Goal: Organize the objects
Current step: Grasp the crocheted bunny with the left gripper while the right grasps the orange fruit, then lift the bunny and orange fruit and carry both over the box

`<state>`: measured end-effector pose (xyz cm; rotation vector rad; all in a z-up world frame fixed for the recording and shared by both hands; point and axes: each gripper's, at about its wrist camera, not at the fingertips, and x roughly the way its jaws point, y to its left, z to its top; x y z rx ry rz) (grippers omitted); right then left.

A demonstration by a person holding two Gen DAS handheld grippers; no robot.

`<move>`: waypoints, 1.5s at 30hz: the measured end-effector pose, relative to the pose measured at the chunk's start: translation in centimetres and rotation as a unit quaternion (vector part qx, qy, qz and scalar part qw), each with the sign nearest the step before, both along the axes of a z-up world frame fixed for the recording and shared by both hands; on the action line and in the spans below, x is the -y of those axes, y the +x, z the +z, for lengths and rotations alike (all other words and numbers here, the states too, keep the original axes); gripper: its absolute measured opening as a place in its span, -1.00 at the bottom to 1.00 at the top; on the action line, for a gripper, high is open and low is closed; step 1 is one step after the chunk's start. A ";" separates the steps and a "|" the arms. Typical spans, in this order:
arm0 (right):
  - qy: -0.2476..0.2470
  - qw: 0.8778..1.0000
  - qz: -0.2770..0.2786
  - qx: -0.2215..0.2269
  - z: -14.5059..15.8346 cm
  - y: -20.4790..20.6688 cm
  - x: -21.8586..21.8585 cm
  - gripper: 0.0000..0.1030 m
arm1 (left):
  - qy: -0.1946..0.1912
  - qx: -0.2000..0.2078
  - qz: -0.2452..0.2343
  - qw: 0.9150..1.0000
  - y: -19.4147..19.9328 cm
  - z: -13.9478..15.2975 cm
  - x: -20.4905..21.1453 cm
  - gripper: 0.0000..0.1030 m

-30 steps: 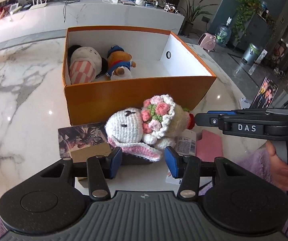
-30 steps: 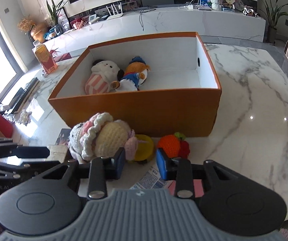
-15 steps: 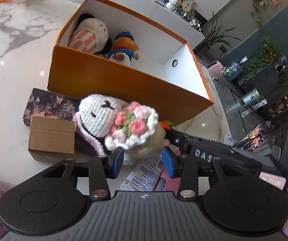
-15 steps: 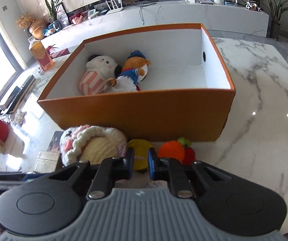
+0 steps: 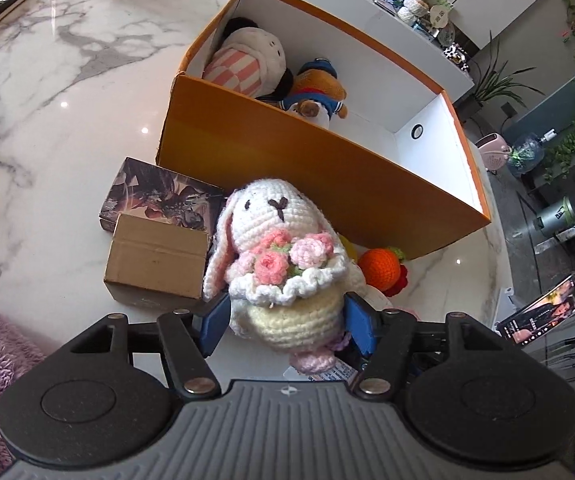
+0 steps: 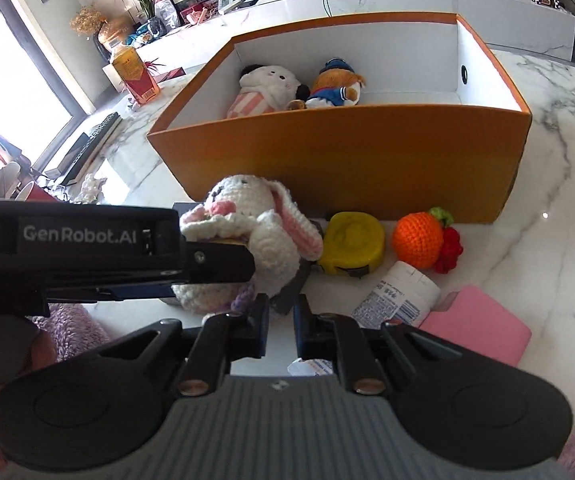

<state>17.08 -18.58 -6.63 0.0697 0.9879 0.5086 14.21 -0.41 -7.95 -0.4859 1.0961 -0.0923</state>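
Observation:
A white crochet bunny [image 5: 275, 216] with pink flowers stands upright between the blue pads of my left gripper [image 5: 287, 320]. The jaws are opening, and both pads rest against its cream body. The right wrist view shows the same bunny [image 6: 247, 200] with the left gripper's black finger lying across it. My right gripper [image 6: 279, 316] sits low over the table just right of the bunny. Its jaws are almost together, with a dark grey shape at the tips. The orange box [image 5: 307, 160] behind holds a striped plush [image 5: 247, 64] and a bear plush [image 5: 319, 92].
Left of the bunny lie a brown carton [image 5: 155, 260] and a printed box [image 5: 159, 200]. A yellow tape measure [image 6: 353, 240], an orange crochet fruit [image 6: 417, 240], a white tube [image 6: 399, 296] and a pink card [image 6: 479, 328] lie before the box [image 6: 347, 160]. A hand grips the left gripper at the left edge.
The bunny has turned from lying sideways to upright, and the left jaws now stand wider around it. The right jaws have narrowed, and that gripper has dropped towards the table beside the bunny.

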 end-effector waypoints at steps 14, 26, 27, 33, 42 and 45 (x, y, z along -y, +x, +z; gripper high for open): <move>-0.085 0.993 -0.076 0.028 -0.9 5.4 3.7 -0.25 | -0.002 -0.001 -0.006 1.000 0.8 -0.6 0.4 0.39; -0.108 0.992 -0.065 0.009 -3.7 8.2 2.5 0.08 | -0.004 -0.002 -0.026 1.000 1.0 -0.4 0.3 0.11; -0.108 0.992 -0.065 0.010 -3.9 8.3 2.4 0.10 | -0.008 -0.003 -0.028 1.000 1.0 -0.4 0.2 0.09; -0.111 0.992 -0.058 0.012 -4.0 8.3 2.4 0.04 | -0.014 -0.004 -0.030 0.999 1.1 -0.5 0.0 0.04; -0.100 0.993 -0.046 0.053 -0.4 6.0 2.3 0.04 | -0.031 0.004 -0.033 0.999 0.4 -0.1 -0.5 -0.04; -0.094 0.992 -0.034 0.074 1.4 4.8 2.1 0.04 | -0.030 0.017 -0.039 0.999 -0.2 0.9 -0.5 -0.05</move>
